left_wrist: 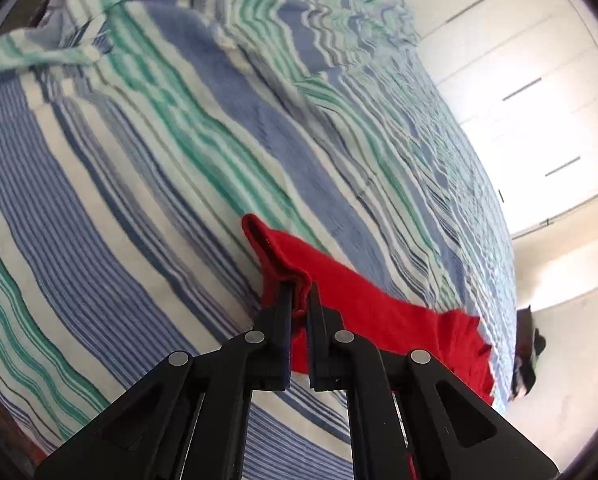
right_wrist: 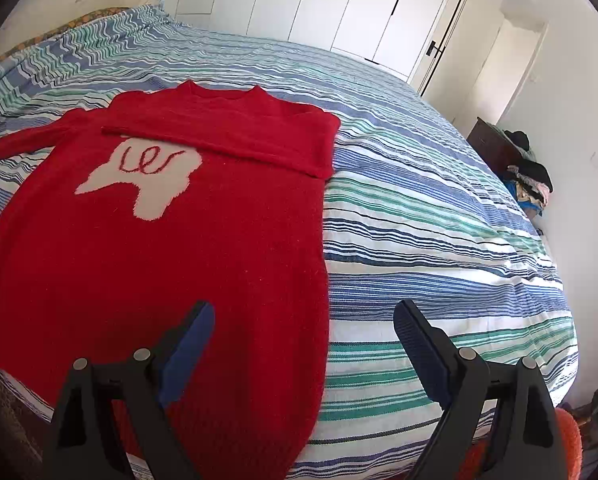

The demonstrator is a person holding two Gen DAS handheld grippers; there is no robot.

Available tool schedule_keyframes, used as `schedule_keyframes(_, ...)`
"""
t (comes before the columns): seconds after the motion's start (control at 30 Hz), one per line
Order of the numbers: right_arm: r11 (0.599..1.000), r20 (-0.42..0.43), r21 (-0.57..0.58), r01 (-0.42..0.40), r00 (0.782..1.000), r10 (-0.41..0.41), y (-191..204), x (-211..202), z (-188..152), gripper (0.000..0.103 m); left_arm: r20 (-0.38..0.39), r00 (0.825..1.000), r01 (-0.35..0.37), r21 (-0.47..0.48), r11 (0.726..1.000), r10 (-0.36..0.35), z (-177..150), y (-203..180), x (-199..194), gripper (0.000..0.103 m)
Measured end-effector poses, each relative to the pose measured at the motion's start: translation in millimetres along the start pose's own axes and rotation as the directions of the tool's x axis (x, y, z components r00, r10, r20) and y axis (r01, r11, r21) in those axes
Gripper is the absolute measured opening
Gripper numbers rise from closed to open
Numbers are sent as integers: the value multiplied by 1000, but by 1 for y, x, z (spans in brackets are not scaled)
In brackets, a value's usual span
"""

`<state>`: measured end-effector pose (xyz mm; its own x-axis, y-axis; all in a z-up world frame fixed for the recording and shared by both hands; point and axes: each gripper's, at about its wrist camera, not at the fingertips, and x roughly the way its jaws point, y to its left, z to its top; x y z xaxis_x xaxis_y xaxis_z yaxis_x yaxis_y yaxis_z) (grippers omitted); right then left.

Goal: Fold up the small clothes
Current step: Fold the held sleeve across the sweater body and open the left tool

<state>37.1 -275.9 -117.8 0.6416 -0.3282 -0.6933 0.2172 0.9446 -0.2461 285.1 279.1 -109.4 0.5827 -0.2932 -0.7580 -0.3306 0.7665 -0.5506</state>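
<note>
I see a bed [right_wrist: 439,208] under a blue, green and white striped cover, white wardrobe doors [right_wrist: 339,4] behind, bright daylight throughout.

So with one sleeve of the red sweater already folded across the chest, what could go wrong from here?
The left gripper pinches only a small bunch of the red sweater near its fingertips, so the knit could slip free mid-fold. The right gripper hangs open above the hem, pinning nothing, so a pull might drag the whole garment across the striped bedspread and disturb the folded sleeve.

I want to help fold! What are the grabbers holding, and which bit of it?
Left gripper pinches the red sweater by a sleeve's cuff end; right gripper holds nothing.
</note>
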Motion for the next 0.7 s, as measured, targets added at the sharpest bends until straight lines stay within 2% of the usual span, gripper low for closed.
schedule_keyframes(0.07, 1000, 4, 26, -7, 1000, 6, -6, 1, 1, 90, -9, 1000, 22, 132, 991, -21, -4, -59, -6, 4)
schedule_keyframes(0.13, 999, 8, 45, -15, 1000, 15, -10, 2, 2, 90, -28, 997, 70, 251, 965, -65, -13, -123, -8, 4)
schedule_keyframes(0.23, 997, 16, 76, -30, 999, 29, -18, 1, 2, 90, -82, 987, 161, 404, 900, -140, -44, -225, 1, 4)
schedule_keyframes(0.3, 994, 24, 100, -37, 999, 34, -25, -1, 2, 90, -143, 973, 228, 474, 850, -182, -67, -284, 14, 4)
schedule_keyframes(0.37, 991, 32, 128, -42, 999, 38, -34, -2, 2, 90, -193, 962, 269, 538, 799, -194, -95, -336, 30, 4)
schedule_keyframes(0.47, 983, 35, 176, -48, 998, 42, -49, -2, 1, 90, -231, 960, 272, 639, 720, -158, -152, -390, 54, 4)
schedule_keyframes(0.57, 972, 29, 227, -58, 998, 52, -62, 1, -2, 90, -289, 951, 284, 677, 679, -109, -207, -415, 83, 4)
schedule_keyframes(0.63, 965, 26, 254, -62, 998, 57, -69, 3, -3, 90, -302, 953, 244, 719, 651, -23, -249, -417, 103, 7)
schedule_keyframes(0.67, 961, 25, 267, -65, 998, 61, -73, 4, -4, 90, -298, 953, 201, 739, 643, 45, -267, -415, 115, 18)
schedule_keyframes(0.7, 958, 24, 279, -68, 998, 64, -76, 5, -4, 90, -294, 948, 153, 755, 638, 121, -281, -410, 129, 42)
